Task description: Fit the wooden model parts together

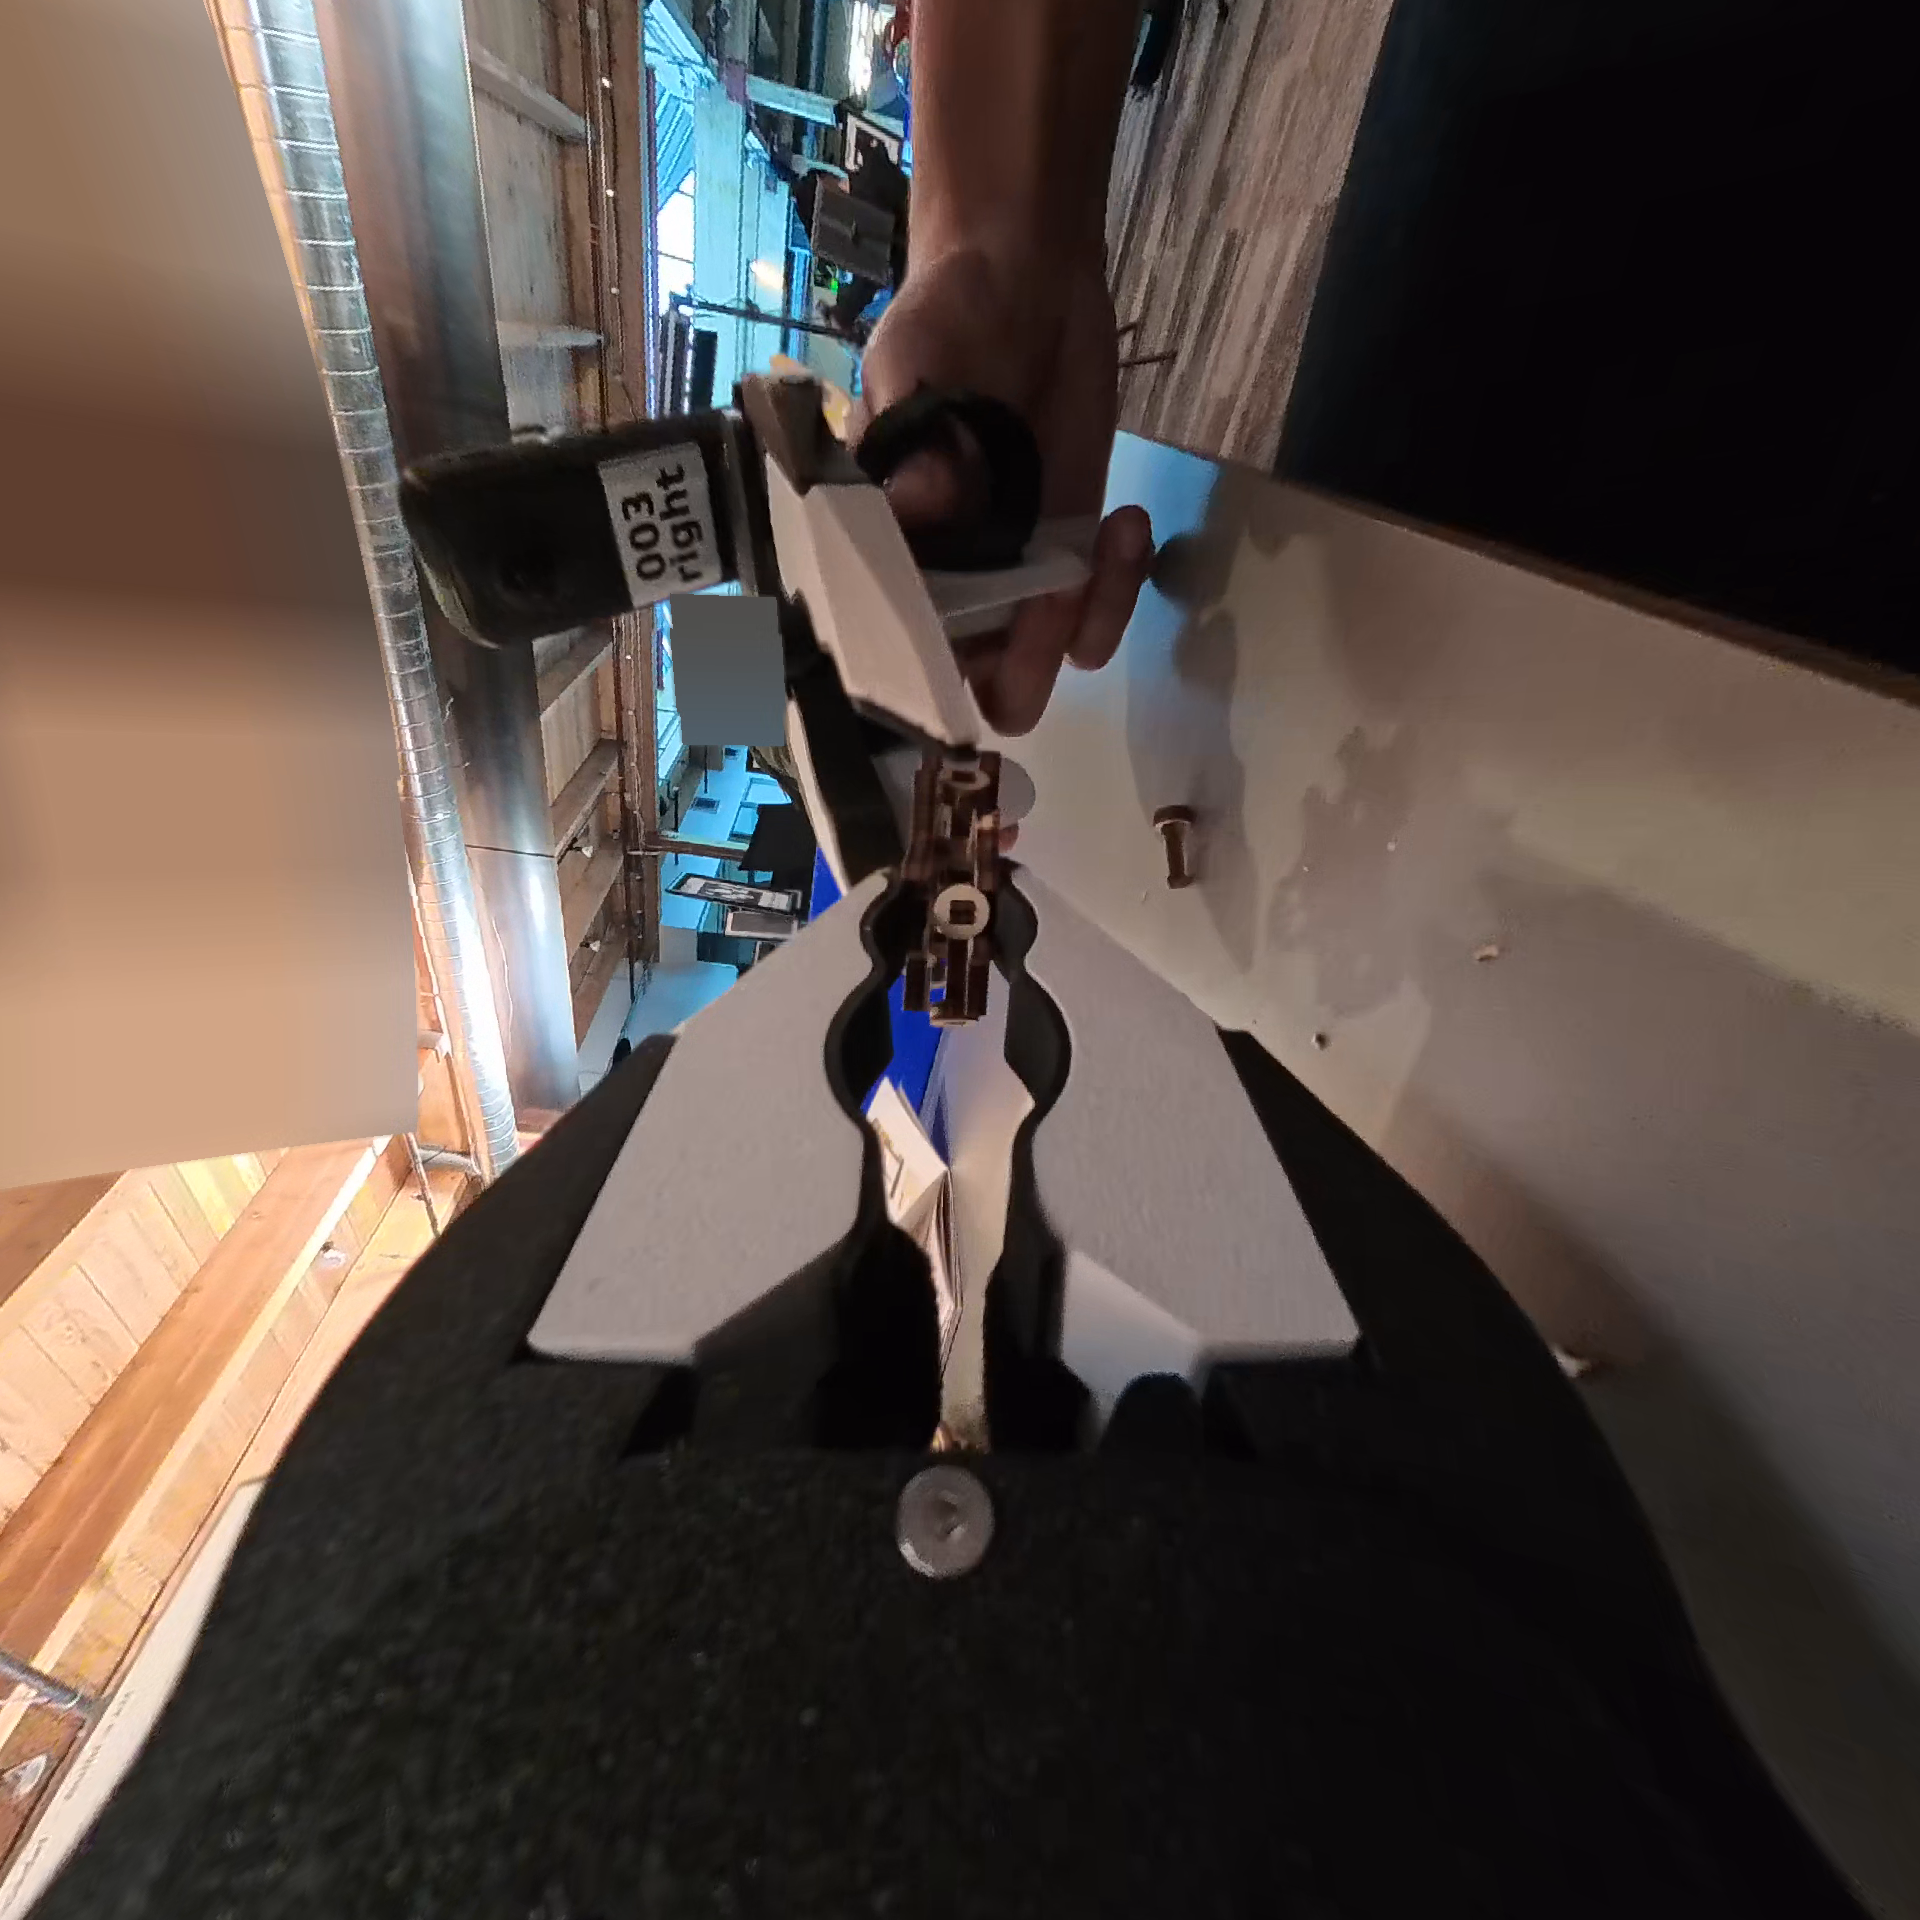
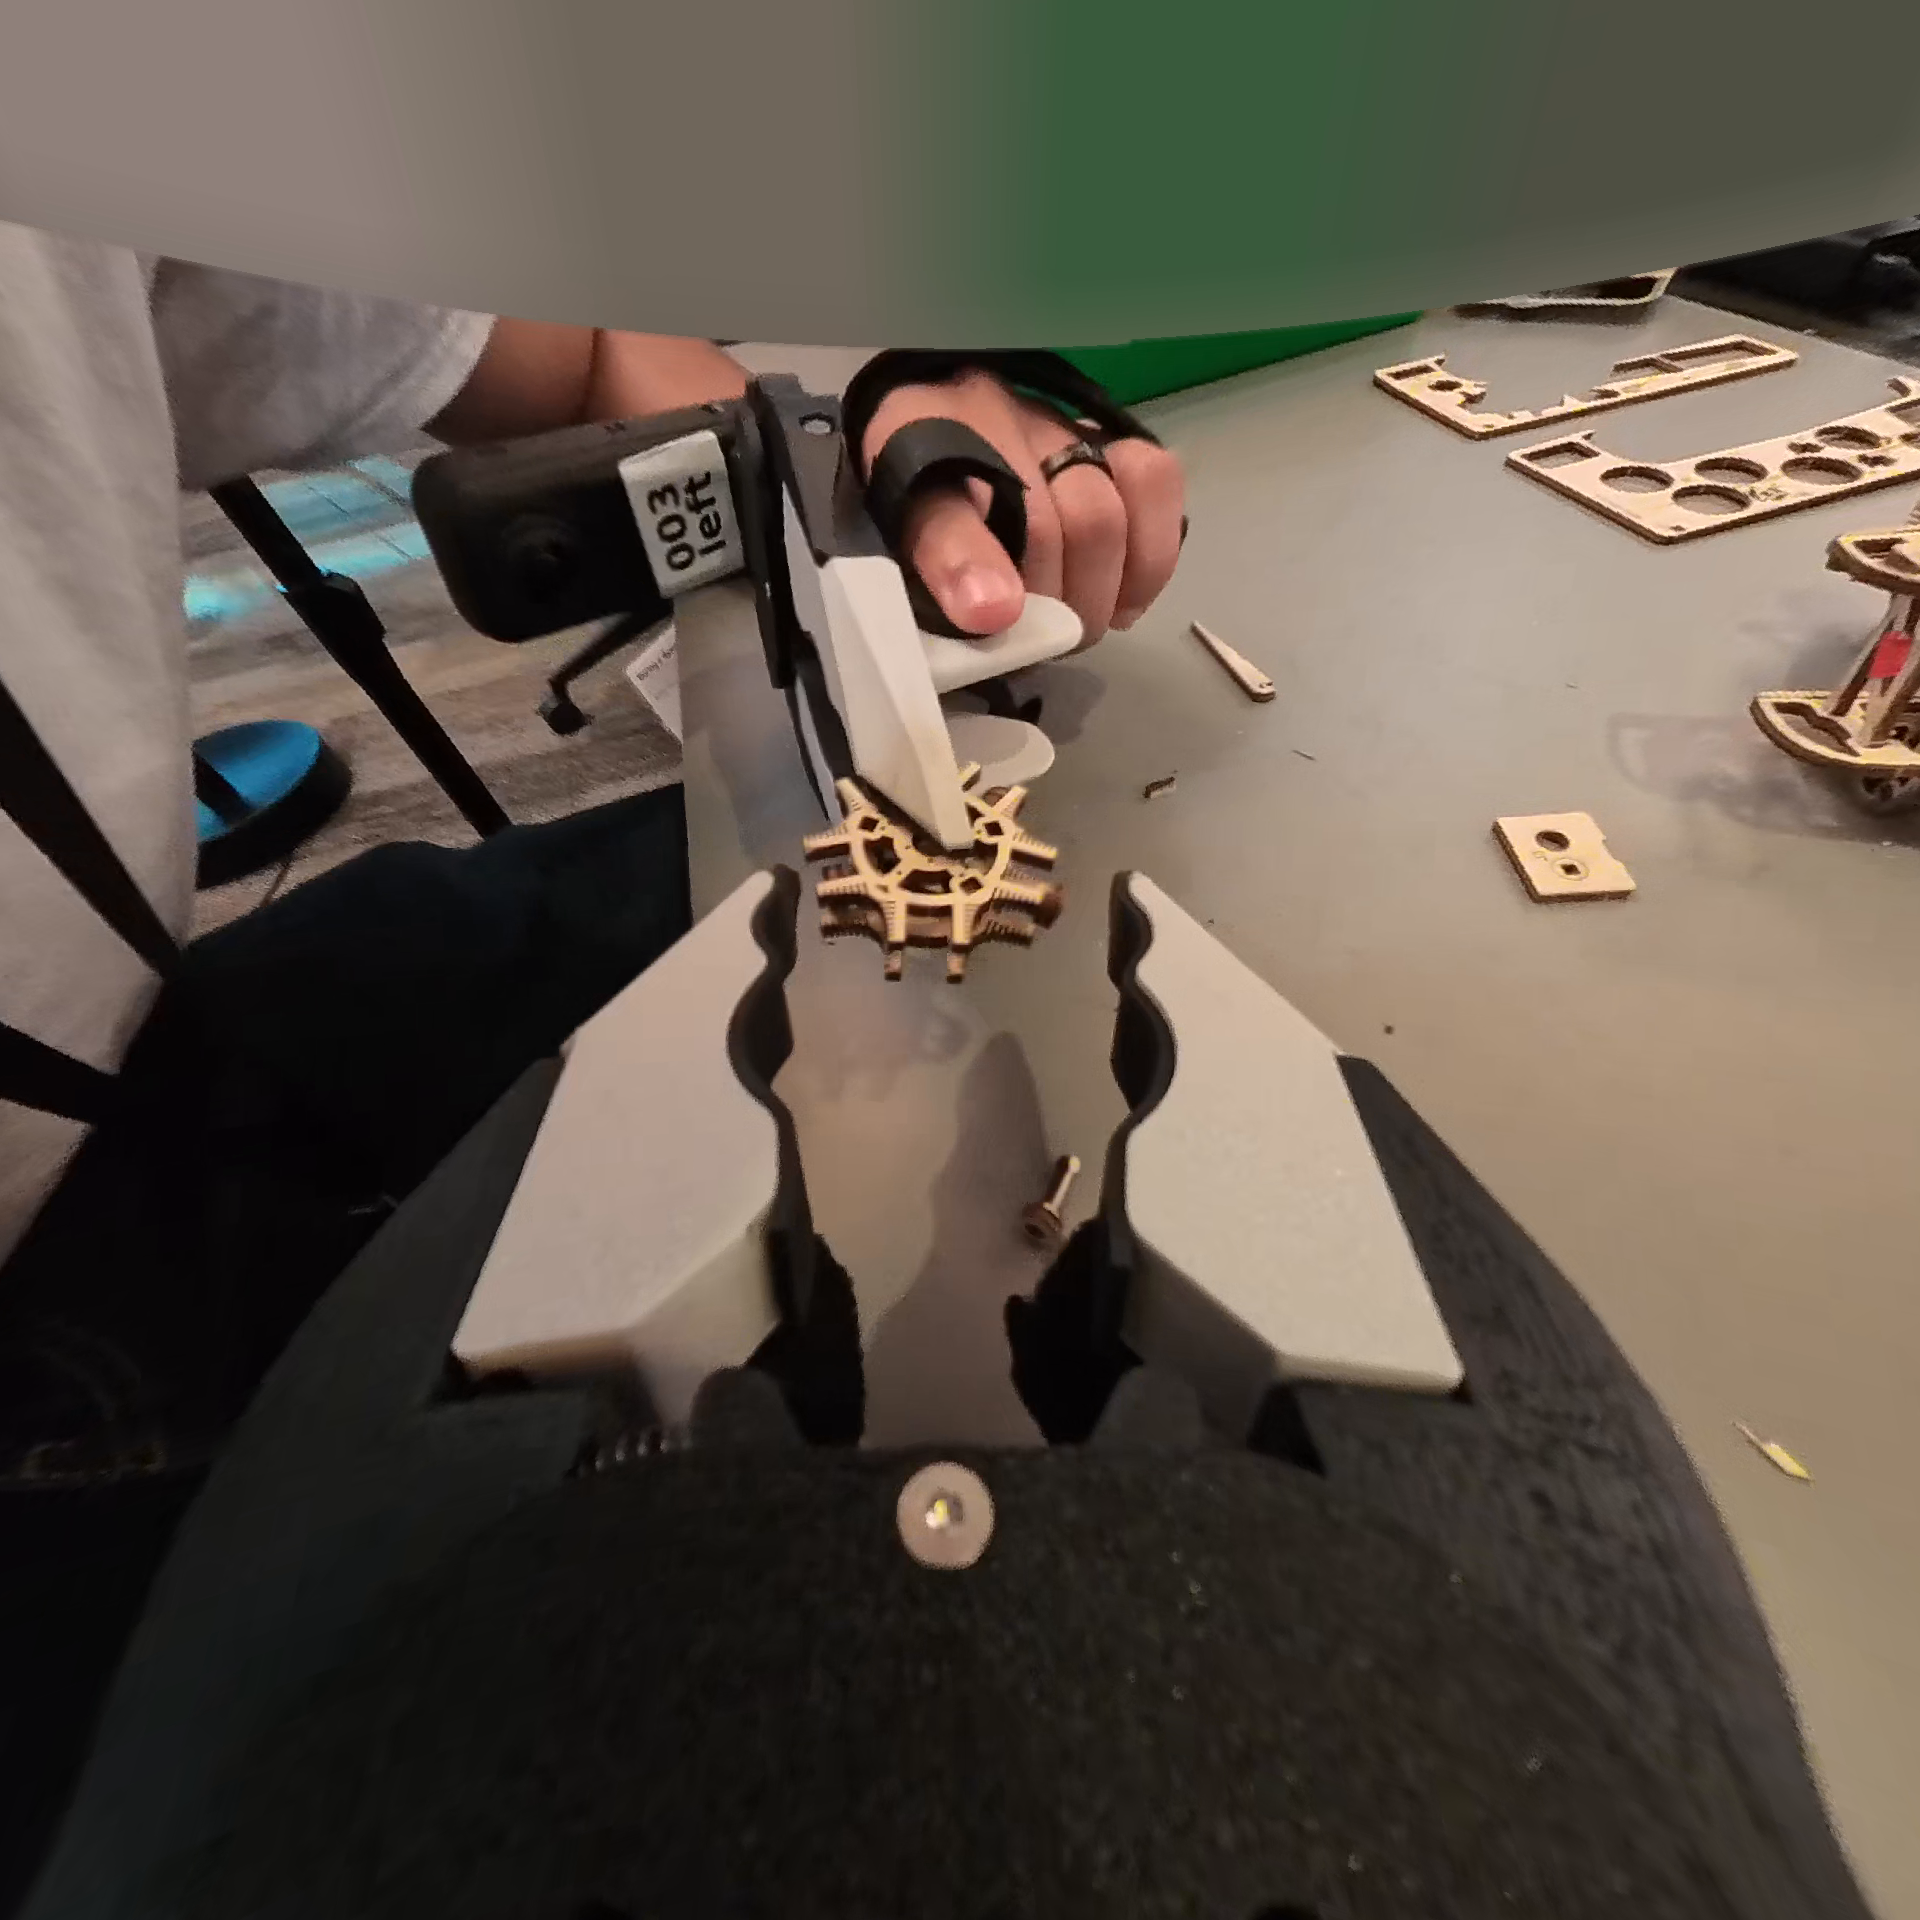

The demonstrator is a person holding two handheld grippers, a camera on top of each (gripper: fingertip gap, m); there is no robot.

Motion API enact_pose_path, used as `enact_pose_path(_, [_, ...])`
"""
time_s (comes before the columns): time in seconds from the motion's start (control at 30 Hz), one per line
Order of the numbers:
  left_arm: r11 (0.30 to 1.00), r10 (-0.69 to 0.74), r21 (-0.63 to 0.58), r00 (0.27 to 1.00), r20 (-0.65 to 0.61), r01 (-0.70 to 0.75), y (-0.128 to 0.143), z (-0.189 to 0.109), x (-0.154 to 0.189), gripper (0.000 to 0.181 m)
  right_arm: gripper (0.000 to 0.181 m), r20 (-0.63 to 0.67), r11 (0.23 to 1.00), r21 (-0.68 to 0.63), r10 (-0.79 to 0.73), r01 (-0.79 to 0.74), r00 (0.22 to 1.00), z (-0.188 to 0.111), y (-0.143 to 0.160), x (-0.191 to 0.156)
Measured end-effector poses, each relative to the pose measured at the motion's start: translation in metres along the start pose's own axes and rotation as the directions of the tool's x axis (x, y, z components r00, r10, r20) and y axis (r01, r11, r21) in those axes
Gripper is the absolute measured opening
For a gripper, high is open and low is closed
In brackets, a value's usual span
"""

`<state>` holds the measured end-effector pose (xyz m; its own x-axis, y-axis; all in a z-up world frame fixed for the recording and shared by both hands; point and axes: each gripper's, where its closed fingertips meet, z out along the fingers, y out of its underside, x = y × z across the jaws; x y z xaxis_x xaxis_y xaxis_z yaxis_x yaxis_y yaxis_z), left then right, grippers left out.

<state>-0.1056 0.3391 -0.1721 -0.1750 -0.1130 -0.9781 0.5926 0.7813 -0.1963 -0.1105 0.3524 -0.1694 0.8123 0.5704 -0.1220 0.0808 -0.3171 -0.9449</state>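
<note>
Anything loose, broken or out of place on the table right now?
A small brass-coloured pin lies loose on the grey table, between the open right gripper fingers. Tiny wood splinters are scattered nearby. Nothing looks broken.

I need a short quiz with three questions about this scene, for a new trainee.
1. True or false: the right gripper is clamped on the wooden gear.
2. Which gripper holds the gear? A) left gripper B) right gripper C) neither
3. Fill in: a small bolt lies on the ____, between the right gripper's fingers in its own view.

Key: 1 false, it is open; 2 A; 3 table.
</note>
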Motion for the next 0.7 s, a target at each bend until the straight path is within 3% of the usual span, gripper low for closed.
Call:
enact_pose_path(0.13, [0.999, 0.033, 0.006, 0.999, -0.002, -0.033, -0.0039, 0.0002, 0.0027, 0.013, 0.046, 0.025, 1.000, -0.023, -0.020, 0.021, 0.999, 0.0014, 0.0031, -0.0066])
enact_pose_path(0.5, [0.999, 0.043, -0.005, 0.999, 0.003, -0.043, -0.0018, 0.0002, 0.0022, 0.013, 0.040, 0.007, 0.998, -0.055, -0.020, 0.021, 1.000, -0.0049, 0.0041, -0.0047])
enact_pose_path(0.7, [0.998, 0.056, -0.029, 0.998, 0.000, -0.056, 0.0016, 0.0017, 0.0031, 0.018, 0.052, 0.001, 0.999, -0.047, -0.010, 0.010, 1.000, -0.0064, 0.0002, -0.0059])
